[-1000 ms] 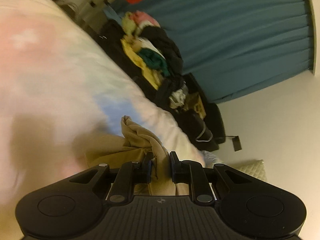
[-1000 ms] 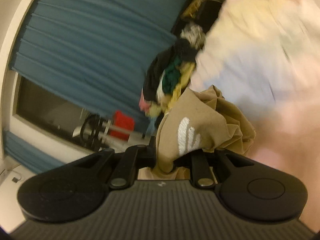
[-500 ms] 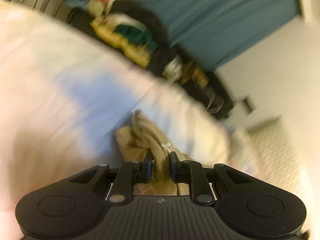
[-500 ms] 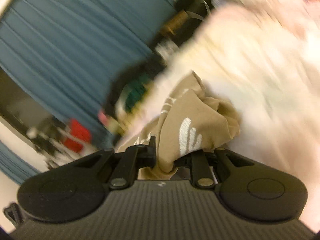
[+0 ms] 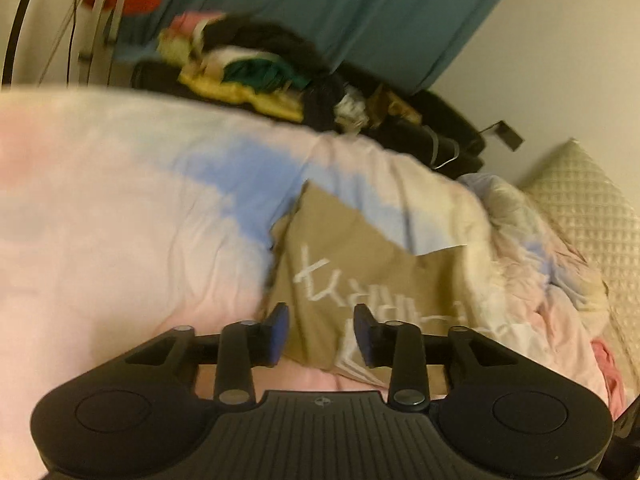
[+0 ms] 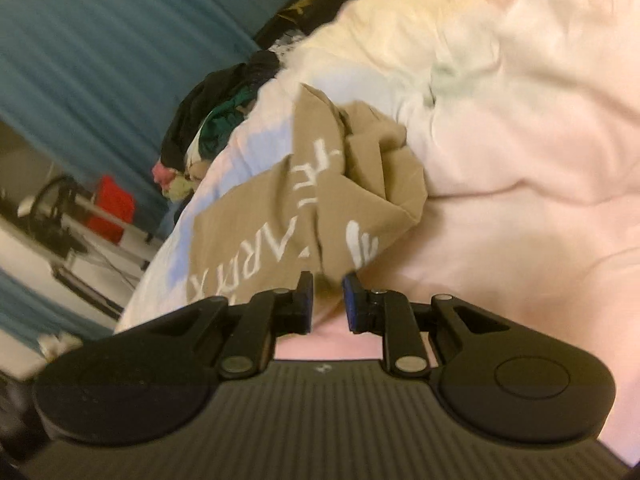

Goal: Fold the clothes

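A tan garment [image 5: 360, 256] with white lettering is spread, partly crumpled, on the pastel duvet of the bed [image 5: 120, 220]. The left gripper [image 5: 320, 332] is held wide apart above its near edge, gripping nothing; the right gripper [image 6: 328, 300] is parted narrowly at a bunched corner, nothing clamped. A clothes pile [image 5: 256, 72] is seen beyond, before a teal curtain [image 5: 360, 8].

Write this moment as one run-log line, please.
left gripper: open | right gripper: open | tan shirt: lying partly spread on bedcover

White "ARRA"-like letters, tan garment [image 6: 304, 200]
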### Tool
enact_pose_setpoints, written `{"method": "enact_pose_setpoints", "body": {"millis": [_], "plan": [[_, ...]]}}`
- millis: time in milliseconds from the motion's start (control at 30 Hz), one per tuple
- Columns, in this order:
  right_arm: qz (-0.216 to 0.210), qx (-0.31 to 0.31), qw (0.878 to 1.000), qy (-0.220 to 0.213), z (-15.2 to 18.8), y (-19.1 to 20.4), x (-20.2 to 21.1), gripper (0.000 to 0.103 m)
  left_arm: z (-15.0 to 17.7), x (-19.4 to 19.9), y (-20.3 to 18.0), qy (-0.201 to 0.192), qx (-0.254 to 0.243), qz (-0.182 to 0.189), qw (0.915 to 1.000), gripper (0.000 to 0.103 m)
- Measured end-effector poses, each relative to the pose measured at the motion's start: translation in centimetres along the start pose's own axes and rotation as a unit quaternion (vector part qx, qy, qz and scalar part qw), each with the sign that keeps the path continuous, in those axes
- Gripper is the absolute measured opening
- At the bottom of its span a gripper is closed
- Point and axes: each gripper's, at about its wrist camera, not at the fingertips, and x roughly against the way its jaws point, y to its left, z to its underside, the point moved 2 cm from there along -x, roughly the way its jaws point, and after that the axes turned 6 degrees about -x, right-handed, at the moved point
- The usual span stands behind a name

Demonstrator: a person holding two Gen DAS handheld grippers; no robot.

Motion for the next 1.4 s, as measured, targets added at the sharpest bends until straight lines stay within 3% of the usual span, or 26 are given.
{"method": "enact_pose_setpoints", "body": {"millis": [167,233,300,333,400,433,500,667,800,1033,1233,1400], "plan": [[-0.011,0.074,0.996,-0.041,1.1,3.6,6.8,0.020,-0.1,7.9,-3.6,-0.047,-0.056,0.008,0.9973,0.041],[-0.017,0.101,0.993,-0.056,1.5,5.2,9.4,0.020,0.0,10.9,-4.9,-0.064,-0.072,0.006,0.9954,0.047],[-0.022,0.120,0.991,-0.062,2.3,6.3,11.7,0.021,0.3,14.0,-5.9,-0.080,-0.082,0.005,0.9934,0.066],[-0.021,0.134,0.989,-0.067,2.7,6.7,12.8,0.030,0.6,15.3,-6.1,-0.089,-0.082,-0.001,0.9926,0.074],[-0.019,0.161,0.982,-0.094,3.4,7.4,14.5,0.068,1.4,17.1,-6.2,-0.104,-0.092,-0.012,0.9902,0.098],[-0.022,0.177,0.978,-0.112,4.2,7.6,15.4,0.096,1.8,18.0,-6.3,-0.112,-0.097,-0.017,0.9888,0.102],[-0.027,0.202,0.970,-0.132,5.3,7.8,16.5,0.102,2.7,19.9,-6.4,-0.127,-0.108,-0.028,0.9857,0.103],[-0.037,0.249,0.957,-0.144,8.2,8.0,18.2,0.103,5.3,23.6,-6.5,-0.158,-0.134,-0.047,0.9773,0.103],[-0.041,0.253,0.954,-0.154,9.8,7.5,18.5,0.103,8.0,25.4,-6.6,-0.173,-0.148,-0.048,0.9726,0.103],[-0.036,0.272,0.945,-0.177,11.9,7.4,18.1,0.103,11.4,25.8,-7.5,-0.195,-0.178,-0.056,0.9629,0.103],[-0.040,0.287,0.936,-0.200,12.8,7.2,17.8,0.103,12.5,25.2,-7.1,-0.197,-0.180,-0.057,0.9619,0.103],[-0.036,0.284,0.937,-0.203,13.0,6.5,17.0,0.103,13.2,24.4,-5.8,-0.195,-0.175,-0.069,0.9626,0.103]]}}
